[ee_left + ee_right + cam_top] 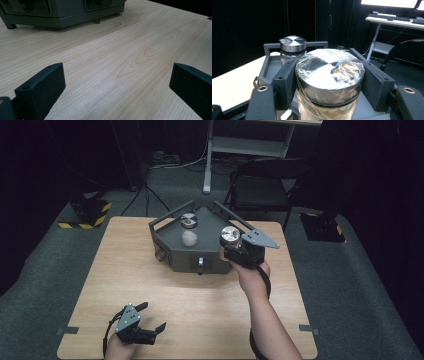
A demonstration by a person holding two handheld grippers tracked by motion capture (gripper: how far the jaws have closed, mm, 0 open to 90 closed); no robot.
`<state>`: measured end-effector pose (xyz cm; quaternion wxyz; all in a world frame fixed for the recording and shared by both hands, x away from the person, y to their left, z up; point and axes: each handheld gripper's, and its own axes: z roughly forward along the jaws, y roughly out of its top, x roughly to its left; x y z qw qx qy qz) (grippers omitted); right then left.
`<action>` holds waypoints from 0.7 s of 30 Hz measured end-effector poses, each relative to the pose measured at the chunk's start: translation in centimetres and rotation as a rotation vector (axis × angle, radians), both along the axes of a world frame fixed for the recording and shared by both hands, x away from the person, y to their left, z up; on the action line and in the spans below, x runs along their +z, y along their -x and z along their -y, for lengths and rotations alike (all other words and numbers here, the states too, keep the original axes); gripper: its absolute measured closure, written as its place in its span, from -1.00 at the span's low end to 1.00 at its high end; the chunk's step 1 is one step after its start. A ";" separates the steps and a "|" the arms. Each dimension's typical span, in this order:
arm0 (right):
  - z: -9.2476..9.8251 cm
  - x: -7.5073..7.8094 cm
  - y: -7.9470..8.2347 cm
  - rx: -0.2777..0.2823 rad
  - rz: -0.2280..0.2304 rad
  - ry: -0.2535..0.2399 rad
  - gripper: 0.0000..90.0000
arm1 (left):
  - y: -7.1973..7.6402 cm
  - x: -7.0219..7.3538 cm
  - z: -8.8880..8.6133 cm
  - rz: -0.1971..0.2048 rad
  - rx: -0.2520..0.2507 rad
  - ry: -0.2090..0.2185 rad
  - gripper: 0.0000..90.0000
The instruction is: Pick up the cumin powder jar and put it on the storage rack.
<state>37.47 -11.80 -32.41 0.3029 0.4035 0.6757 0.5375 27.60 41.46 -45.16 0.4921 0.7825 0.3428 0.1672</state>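
My right gripper [231, 245] is shut on a glass jar [329, 82] with a shiny metal lid wrapped in plastic film [230, 234], held at the right side of a grey tray with raised handles [170, 252]. In the right gripper view both pads [285, 82] press the jar just under its lid. A second jar with a metal lid [189, 221] and pale contents stands inside the tray [268, 65] towards the back. My left gripper [152, 317] rests open near the table's front left corner, its jaws wide apart over bare wood [112, 75].
The tray's front wall [62, 15] rises beyond the left gripper. Beyond the light wooden table [125, 280] are a black folding chair [265, 185], a white desk frame [240, 145], floor cables and yellow-black striped blocks [90, 212].
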 end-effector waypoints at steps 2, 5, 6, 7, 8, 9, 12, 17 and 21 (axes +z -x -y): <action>-0.2 0.2 -0.5 -0.006 0.000 -0.001 -0.22 | 0.0 0.0 0.0 -0.001 0.000 0.003 -0.99; -0.5 0.4 -1.0 -0.012 0.000 0.005 -0.22 | 0.0 0.0 0.0 0.001 -0.001 0.001 -0.99; -0.6 0.4 -1.2 -0.013 -0.003 0.003 -0.22 | 0.0 0.0 0.0 0.001 -0.001 0.001 -0.99; -0.8 0.4 -1.4 -0.013 -0.004 0.004 -0.22 | 0.0 0.0 0.0 0.000 -0.001 0.002 -0.99; -0.9 0.5 -1.6 -0.015 -0.005 0.002 -0.22 | 0.0 0.0 0.0 0.001 -0.002 0.002 -0.99; -1.0 0.5 -1.8 -0.017 -0.006 0.003 -0.22 | 0.0 0.0 -0.1 0.000 -0.001 0.005 -0.99; -1.4 0.6 -2.4 -0.019 -0.009 0.007 -0.22 | 0.0 0.0 -0.1 -0.001 -0.001 0.006 -0.99; -2.1 0.7 -3.5 -0.027 -0.013 0.034 -0.22 | 0.0 -0.1 -0.2 -0.002 -0.004 0.010 -0.99; -2.4 0.6 -4.2 -0.036 -0.020 0.041 -0.22 | 0.0 -0.1 -0.2 -0.002 -0.004 0.012 -0.99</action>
